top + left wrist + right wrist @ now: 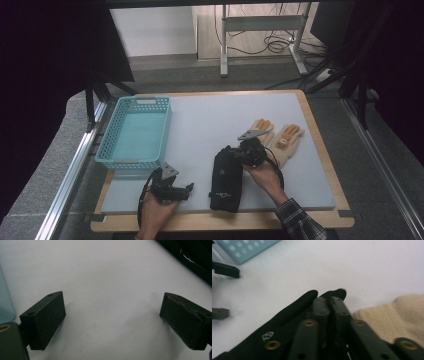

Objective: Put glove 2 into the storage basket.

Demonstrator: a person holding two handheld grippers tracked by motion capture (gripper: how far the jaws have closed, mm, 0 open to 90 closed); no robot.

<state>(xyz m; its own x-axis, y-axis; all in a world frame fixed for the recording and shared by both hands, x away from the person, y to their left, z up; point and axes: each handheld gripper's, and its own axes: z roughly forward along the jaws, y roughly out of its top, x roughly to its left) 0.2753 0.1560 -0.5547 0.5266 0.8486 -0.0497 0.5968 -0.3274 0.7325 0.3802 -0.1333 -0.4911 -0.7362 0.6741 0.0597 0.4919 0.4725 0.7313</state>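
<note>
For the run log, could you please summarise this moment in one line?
right gripper: shut on black glove | left gripper: open, idle | basket: empty

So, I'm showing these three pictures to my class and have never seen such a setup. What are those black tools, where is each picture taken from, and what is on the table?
A person sits at a table and holds a hand tool in each hand, each ending in two-jawed tongs. The high view looks down from above the table. The other two come from small cameras riding on the tools, looking along their jaws.

On the grey mat lie an empty blue basket, a pair of cream gloves and black gloves.

The right tongs are closed on a fingertip of a black glove, with a cream glove beside it. The left tongs stand wide open over bare mat, holding nothing.
</note>
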